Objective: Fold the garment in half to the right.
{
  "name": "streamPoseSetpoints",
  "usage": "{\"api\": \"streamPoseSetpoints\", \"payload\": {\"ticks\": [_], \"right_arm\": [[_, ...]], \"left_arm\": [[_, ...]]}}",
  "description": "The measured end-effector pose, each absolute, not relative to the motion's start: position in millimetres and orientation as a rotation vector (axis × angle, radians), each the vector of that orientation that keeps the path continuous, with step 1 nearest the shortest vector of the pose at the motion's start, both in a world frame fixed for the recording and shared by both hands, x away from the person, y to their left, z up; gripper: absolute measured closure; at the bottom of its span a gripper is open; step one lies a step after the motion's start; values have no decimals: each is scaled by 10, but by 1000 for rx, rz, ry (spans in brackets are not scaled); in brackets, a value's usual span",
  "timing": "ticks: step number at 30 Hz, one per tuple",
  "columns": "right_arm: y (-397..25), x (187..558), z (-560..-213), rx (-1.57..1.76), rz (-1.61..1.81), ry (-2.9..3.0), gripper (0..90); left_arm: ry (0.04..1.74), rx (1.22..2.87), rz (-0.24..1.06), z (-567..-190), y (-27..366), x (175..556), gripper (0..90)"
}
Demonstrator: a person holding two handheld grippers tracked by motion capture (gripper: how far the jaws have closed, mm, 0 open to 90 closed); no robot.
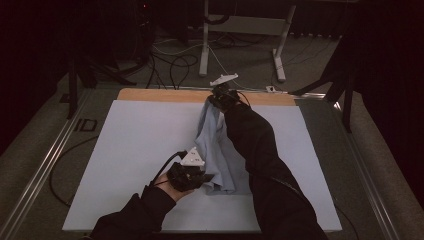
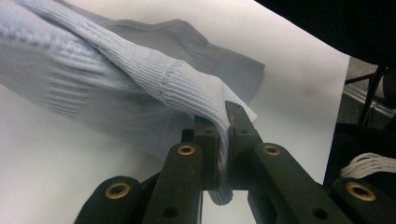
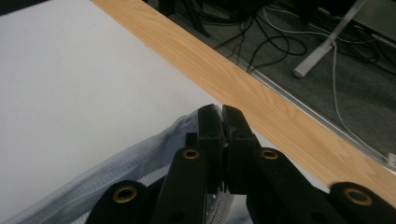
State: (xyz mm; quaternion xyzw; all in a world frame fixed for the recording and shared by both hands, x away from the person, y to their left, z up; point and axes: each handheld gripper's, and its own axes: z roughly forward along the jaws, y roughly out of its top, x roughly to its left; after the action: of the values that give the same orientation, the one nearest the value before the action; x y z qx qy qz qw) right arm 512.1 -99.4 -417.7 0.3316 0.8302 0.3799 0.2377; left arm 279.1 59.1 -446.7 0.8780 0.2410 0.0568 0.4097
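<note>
2 grippers pinch 1 pale blue knit (image 1: 215, 150): left gripper (image 2: 223, 122) clamps a ribbed cuff, right gripper (image 3: 221, 114) an edge by the wood strip (image 3: 261, 88); high view shows it stretched near-to-far across the white board (image 1: 135, 145)

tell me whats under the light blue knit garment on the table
Under the light blue knit garment lies the white table cover. Anything beneath its bunched folds is covered. Both tools, left and right, pinch its edges.

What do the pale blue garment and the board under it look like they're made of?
The pale blue garment looks like soft knitted fabric: fine ribbing shows at its pinched edge. The white board looks smooth and matte, perhaps foam or card. The strip at the far edge shows light wood grain.
</note>
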Motion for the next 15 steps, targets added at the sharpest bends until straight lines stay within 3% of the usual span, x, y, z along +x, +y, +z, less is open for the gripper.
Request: {"api": "streamPoseSetpoints", "payload": {"ticks": [15], "right_arm": [[-1459, 5126, -4272, 976, 1071, 2264, 878]], "left_arm": [[556, 2256, 109, -4545, 199, 2866, 861]]}}
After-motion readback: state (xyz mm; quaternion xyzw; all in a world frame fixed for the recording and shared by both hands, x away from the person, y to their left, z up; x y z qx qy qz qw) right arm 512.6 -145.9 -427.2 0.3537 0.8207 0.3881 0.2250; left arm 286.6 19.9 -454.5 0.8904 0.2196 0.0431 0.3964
